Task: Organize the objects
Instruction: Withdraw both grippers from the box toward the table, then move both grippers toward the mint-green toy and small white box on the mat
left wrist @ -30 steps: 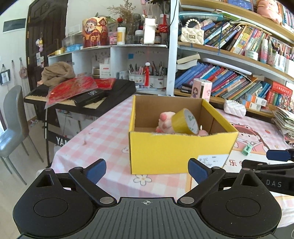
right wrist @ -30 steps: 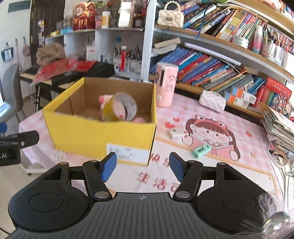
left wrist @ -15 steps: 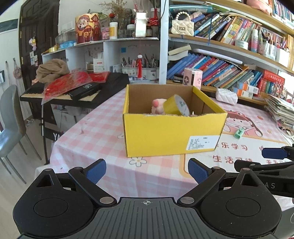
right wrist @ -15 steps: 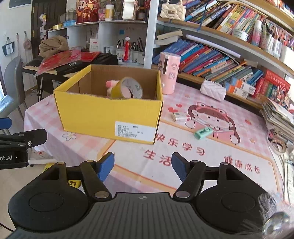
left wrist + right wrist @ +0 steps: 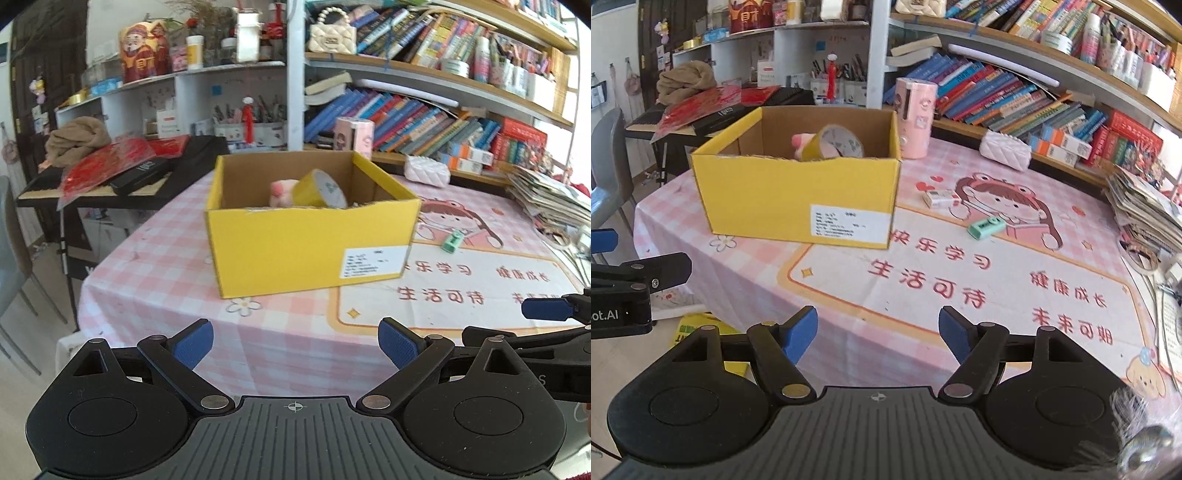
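A yellow cardboard box (image 5: 295, 247) stands on the pink checked table; it also shows in the right wrist view (image 5: 783, 199). Inside lie a yellow tape roll (image 5: 321, 188) (image 5: 834, 144) and a pink plush toy (image 5: 279, 190) (image 5: 799, 142). A green eraser (image 5: 985, 226) (image 5: 451, 242) and a small white box (image 5: 940, 198) lie on the mat to the right of the yellow box. My left gripper (image 5: 295, 345) is open and empty, near the table's front edge. My right gripper (image 5: 878, 332) is open and empty, over the front of the mat.
A pink cylindrical case (image 5: 916, 118) stands behind the box. A white quilted pouch (image 5: 1006, 149) lies by the bookshelf (image 5: 1034, 92). A stack of magazines (image 5: 1148, 210) sits at the right. A black keyboard with red items (image 5: 122, 173) and a grey chair (image 5: 11, 236) are at the left.
Both grippers have pulled back from the yellow box toward the table's front edge, so the box looks smaller and farther. Both stay open and empty.
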`<state>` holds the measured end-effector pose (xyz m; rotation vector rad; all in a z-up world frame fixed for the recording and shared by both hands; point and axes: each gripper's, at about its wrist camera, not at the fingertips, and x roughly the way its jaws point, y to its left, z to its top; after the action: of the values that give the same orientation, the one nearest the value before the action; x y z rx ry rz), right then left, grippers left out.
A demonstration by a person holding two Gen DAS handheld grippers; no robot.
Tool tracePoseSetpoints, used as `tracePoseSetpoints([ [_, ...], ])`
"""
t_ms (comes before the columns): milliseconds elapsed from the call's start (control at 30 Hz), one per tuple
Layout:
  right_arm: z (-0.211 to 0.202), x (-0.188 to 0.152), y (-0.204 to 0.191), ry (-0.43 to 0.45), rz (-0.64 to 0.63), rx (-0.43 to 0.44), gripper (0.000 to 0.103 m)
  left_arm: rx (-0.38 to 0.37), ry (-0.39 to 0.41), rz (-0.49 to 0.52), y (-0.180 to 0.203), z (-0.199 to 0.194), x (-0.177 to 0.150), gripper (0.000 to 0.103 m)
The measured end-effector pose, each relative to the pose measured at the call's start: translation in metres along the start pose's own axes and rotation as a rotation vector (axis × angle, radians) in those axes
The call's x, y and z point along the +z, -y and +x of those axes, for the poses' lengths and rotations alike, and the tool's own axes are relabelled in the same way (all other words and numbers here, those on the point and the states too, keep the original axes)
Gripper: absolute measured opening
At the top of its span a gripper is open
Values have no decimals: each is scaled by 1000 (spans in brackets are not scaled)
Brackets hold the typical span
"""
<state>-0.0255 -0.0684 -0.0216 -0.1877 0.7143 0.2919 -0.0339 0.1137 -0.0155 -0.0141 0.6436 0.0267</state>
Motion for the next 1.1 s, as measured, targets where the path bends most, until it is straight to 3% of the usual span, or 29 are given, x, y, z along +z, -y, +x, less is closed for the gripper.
tracePoseSetpoints([
  [633,-7,-21,57,-50,134,-145,77,-161,-38,126,60,26,8,98],
  [1100,5,-16,102,-65,179,-190,77,-201,-47,168,102,52,25,98],
])
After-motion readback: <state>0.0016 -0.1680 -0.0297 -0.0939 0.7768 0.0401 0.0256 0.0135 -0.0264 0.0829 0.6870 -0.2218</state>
